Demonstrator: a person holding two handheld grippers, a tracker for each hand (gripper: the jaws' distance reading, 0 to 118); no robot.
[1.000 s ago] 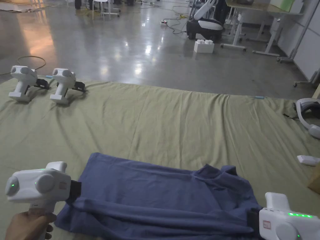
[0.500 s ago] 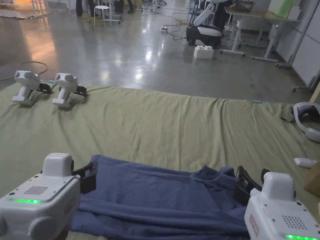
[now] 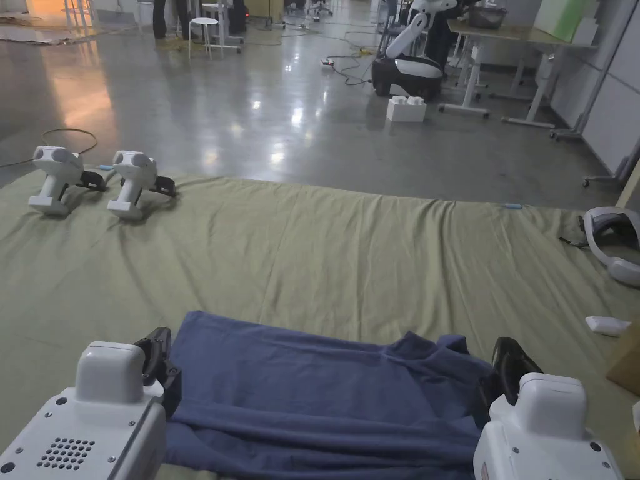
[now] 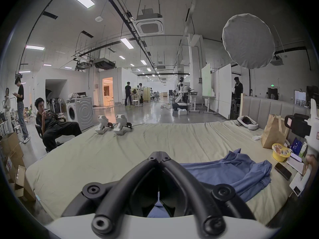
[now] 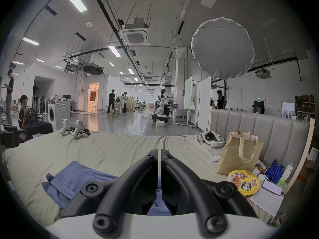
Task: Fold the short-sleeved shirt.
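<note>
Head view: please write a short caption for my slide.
Both handheld grippers, left gripper and right gripper, poised beside a partly folded blue shirt on an olive sheet.

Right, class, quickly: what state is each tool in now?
Left tool: shut, holding nothing, above the blue shirt.
Right tool: shut, holding nothing.

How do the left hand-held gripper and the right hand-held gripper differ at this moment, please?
The left hand-held gripper is at the flat, smooth end of the blue shirt; the right hand-held gripper is at its rumpled end. The left one's jaws meet at the tips, while the right one's leave a thin slit. Both point across the green sheet, and neither grips the cloth.
</note>
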